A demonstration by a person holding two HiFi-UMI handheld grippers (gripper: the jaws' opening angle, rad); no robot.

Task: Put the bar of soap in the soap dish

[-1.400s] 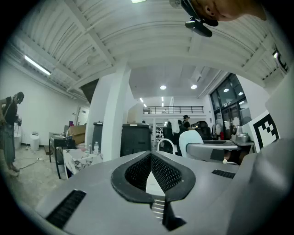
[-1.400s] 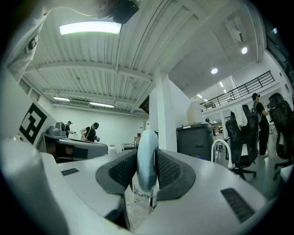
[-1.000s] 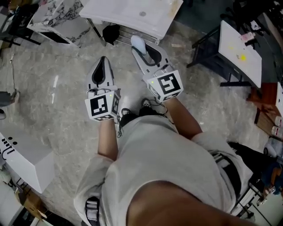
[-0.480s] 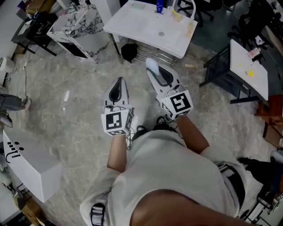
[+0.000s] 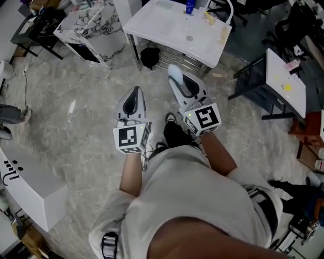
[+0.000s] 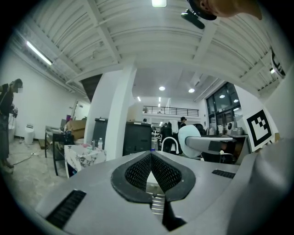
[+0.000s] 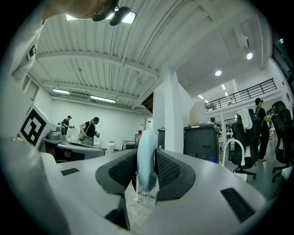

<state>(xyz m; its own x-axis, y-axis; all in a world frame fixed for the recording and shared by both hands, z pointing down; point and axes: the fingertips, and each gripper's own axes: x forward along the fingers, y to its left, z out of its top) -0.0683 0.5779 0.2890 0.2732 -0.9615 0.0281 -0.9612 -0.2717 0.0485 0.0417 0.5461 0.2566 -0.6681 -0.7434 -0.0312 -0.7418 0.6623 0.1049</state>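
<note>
A pale blue bar of soap [image 5: 174, 74] stands on edge between the jaws of my right gripper [image 5: 175, 76], which is shut on it; in the right gripper view the soap [image 7: 147, 158] fills the gap between the black pads [image 7: 169, 170]. My left gripper [image 5: 134, 92] is held level beside it, shut with nothing in it, its tips meeting in the left gripper view [image 6: 150, 155]. Both point toward a white sink-top table [image 5: 167, 30] ahead, which carries a blue bottle [image 5: 190, 6] and small items. I cannot make out a soap dish for certain.
A marble-patterned table [image 5: 88, 25] stands at the upper left and a white table on a black frame [image 5: 286, 76] at the right. A white box [image 5: 25, 184] is at the lower left. A black bag [image 5: 150, 56] lies under the sink table. The floor is grey stone.
Both grippers and the person have moved forward toward the white sink-top table, and more of its top now shows. The grip on the soap is unchanged.
</note>
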